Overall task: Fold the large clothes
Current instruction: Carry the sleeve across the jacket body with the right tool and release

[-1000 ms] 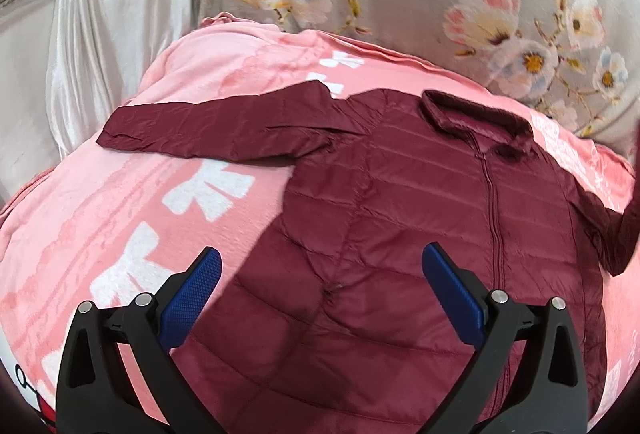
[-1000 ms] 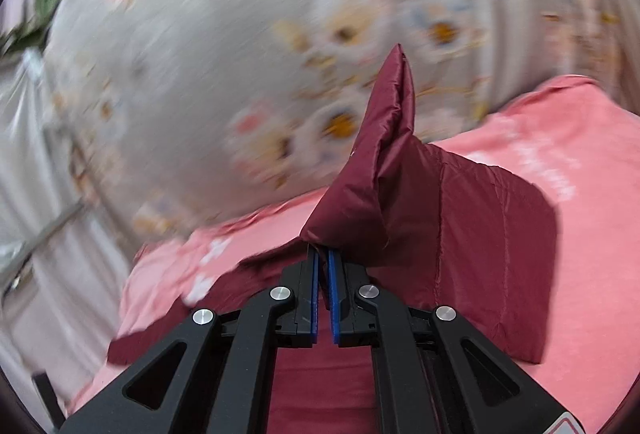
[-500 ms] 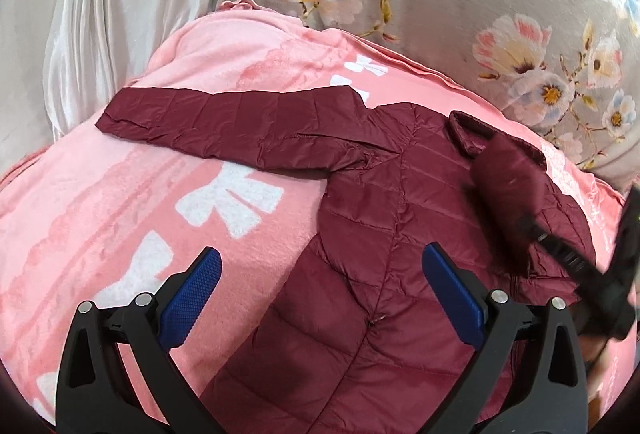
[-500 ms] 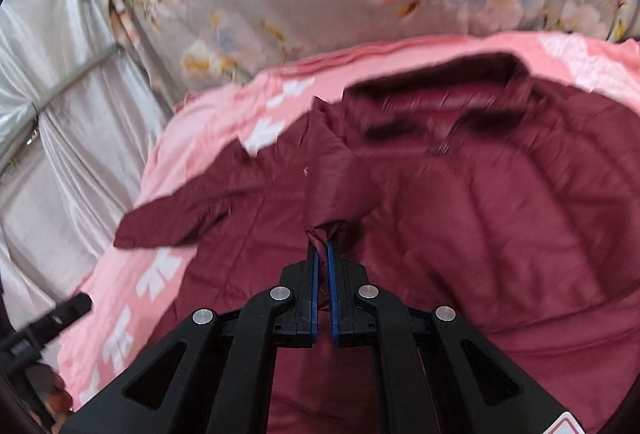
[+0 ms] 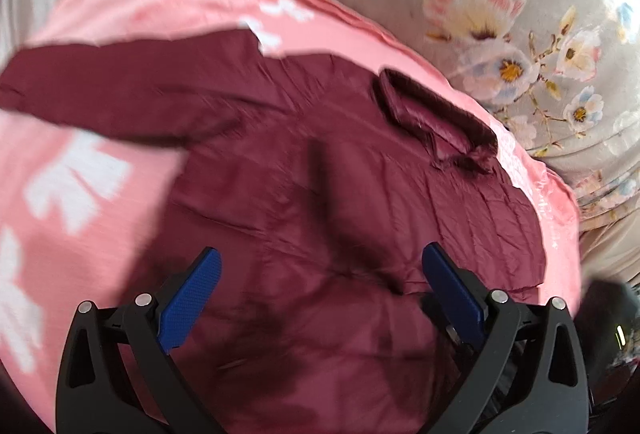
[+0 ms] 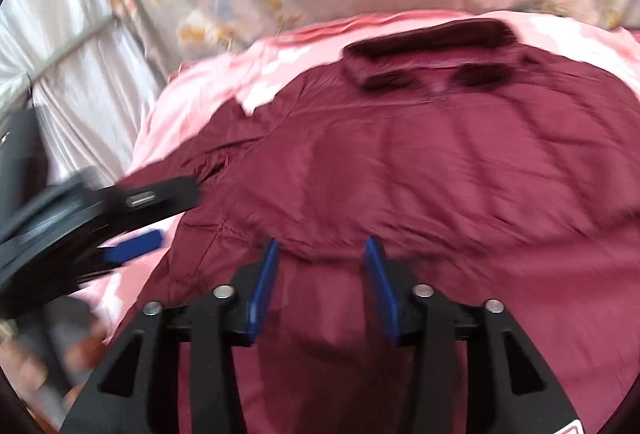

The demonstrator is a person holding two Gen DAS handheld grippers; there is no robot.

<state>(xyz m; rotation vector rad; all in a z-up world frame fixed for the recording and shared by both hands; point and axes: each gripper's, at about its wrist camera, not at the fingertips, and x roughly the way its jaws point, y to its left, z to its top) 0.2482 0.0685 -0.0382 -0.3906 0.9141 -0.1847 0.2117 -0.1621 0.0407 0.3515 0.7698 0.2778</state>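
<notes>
A maroon quilted jacket lies front up on a pink blanket, collar at the far end. Its left sleeve stretches out to the left. Its right sleeve lies folded across the chest. My left gripper is open above the lower body of the jacket. My right gripper is open and empty just above the jacket, with the folded sleeve under it. The left gripper shows blurred at the left of the right wrist view.
A grey floral bedcover rises behind the blanket. A pale satin curtain with a metal rail stands at the left. The pink blanket shows bare to the left of the jacket.
My right gripper carried the right sleeve over onto the chest, then opened and let it go. The left gripper moved closer over the jacket body.
</notes>
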